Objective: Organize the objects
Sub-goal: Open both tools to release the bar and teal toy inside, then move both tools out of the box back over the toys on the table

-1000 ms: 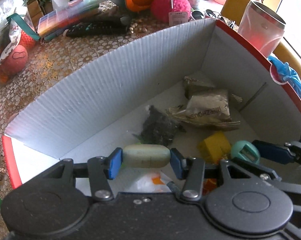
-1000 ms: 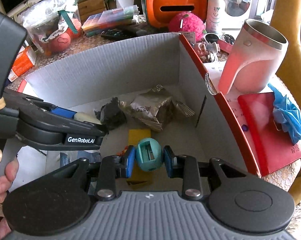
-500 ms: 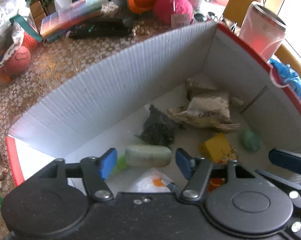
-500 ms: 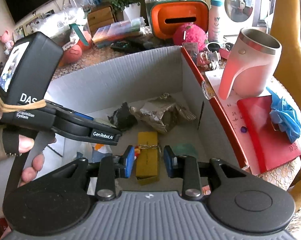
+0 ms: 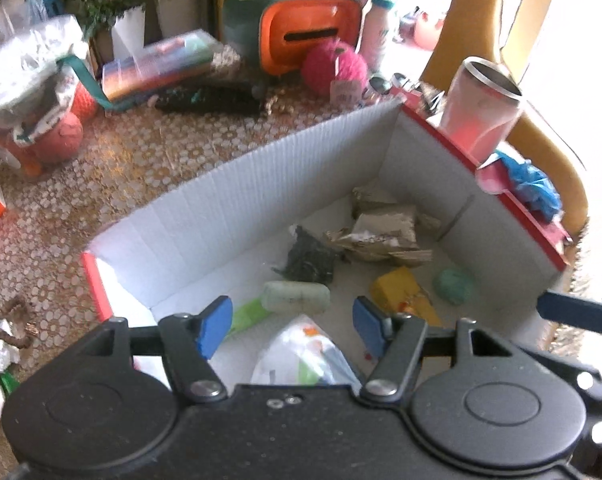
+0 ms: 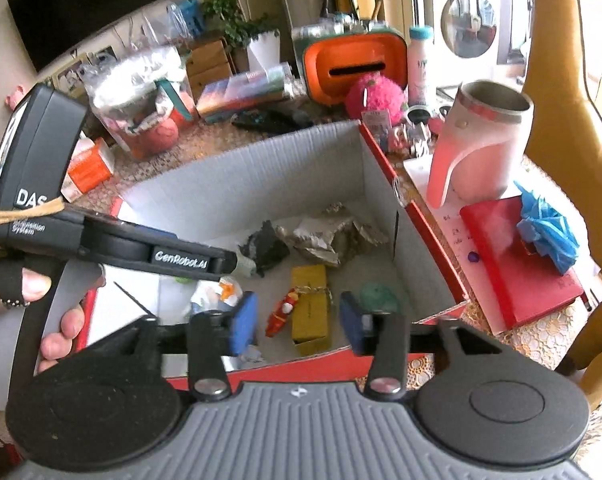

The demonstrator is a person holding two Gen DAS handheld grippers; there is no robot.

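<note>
The cardboard box (image 5: 261, 184) on the surface now holds two more things: the pale green case (image 5: 295, 297) and the teal ball (image 5: 453, 286), both dropped a moment ago. Left tongs (image 5: 293, 326) and right tongs (image 6: 297, 322) hang released above it (nothing gripped). The pink cup (image 6: 481, 148) and red notebook (image 6: 517, 264) crowd the box's right side.

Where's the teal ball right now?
The teal ball lies on the floor of the cardboard box, near its right wall, just right of the yellow block. In the right wrist view it sits just beyond that gripper's right finger.
</note>
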